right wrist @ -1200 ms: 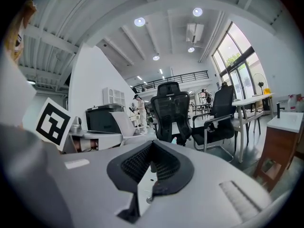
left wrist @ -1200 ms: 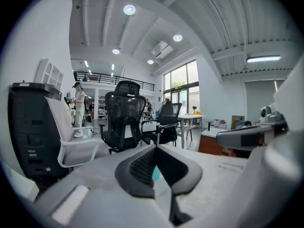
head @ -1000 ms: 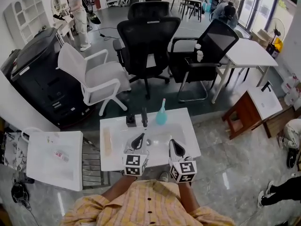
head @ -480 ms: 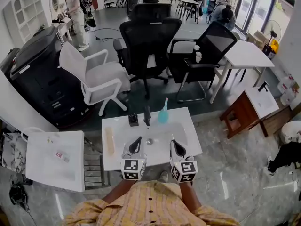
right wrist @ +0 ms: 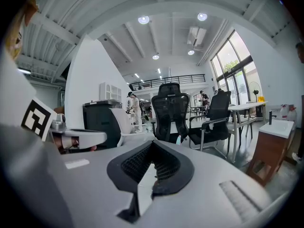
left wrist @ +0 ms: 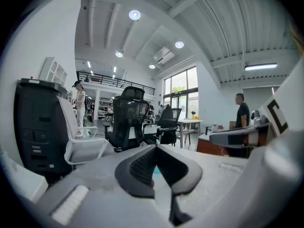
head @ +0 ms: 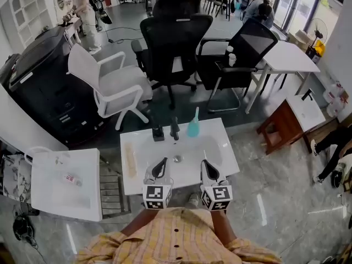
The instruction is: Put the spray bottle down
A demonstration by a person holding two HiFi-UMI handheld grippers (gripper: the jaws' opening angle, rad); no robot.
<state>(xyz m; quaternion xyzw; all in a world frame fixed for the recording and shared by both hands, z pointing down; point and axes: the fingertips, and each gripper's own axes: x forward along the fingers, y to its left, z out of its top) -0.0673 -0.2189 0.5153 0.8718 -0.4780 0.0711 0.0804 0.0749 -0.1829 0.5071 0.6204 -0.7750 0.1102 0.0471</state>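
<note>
Spray bottle — teal and upright — stands at the far edge of the white table. It is at about 1 o'clock from the left gripper and 11 o'clock from the right gripper, well apart from both. Each gripper's jaws are pressed together with nothing between them, side by side over the table's near part.

The right gripper view shows the bottle's neck at 1 o'clock off its closed tips, in front of a black chair. The left gripper view gives only a teal sliver behind its own tips. That view alone shows a person standing at 3 o'clock. Only the head view shows the table top.

Count: one spray bottle, two grippers, two small dark objects at the bottle's 9 o'clock. Beyond the table are three chairs — one white chair and two black chairs.
</note>
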